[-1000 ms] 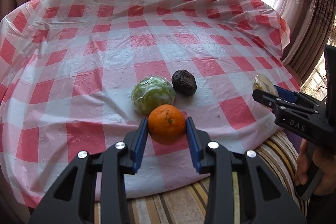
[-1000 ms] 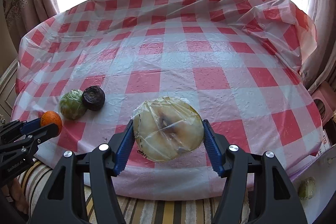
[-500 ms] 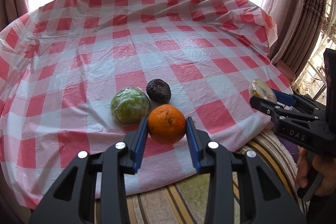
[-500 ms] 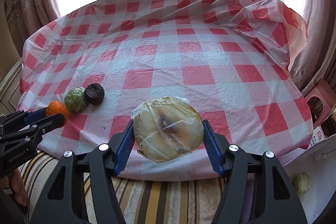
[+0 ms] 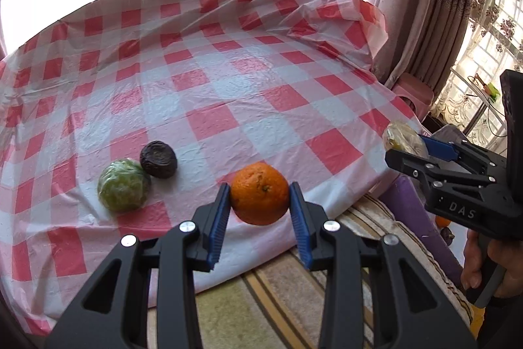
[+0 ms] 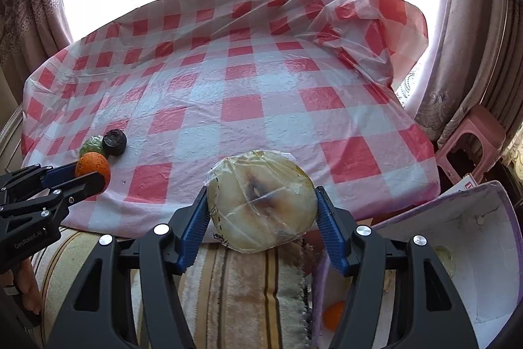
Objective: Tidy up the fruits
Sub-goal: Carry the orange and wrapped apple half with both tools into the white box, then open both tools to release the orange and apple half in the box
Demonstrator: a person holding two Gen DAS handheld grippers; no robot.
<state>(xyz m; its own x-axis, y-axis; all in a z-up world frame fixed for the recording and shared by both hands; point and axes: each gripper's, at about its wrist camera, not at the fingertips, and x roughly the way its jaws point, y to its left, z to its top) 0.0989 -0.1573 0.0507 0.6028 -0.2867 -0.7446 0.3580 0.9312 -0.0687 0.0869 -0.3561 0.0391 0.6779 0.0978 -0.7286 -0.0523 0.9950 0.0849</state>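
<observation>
I am gripping a round orange tangerine (image 5: 260, 192) in my left hand-held gripper (image 5: 260, 215) and a plastic-wrapped pale yellow fruit (image 6: 261, 200) in my right hand-held gripper (image 6: 261, 218), both beside the red-checked surface (image 5: 228, 80).

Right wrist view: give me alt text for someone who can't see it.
The right gripper holds a plastic-wrapped pale round fruit past the near edge of a red-checked table. At left, the left gripper holds an orange, near a wrapped green fruit and a dark fruit on the table.

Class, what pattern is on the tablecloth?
Red and white checks on the tablecloth, clearest in the right wrist view.
</observation>
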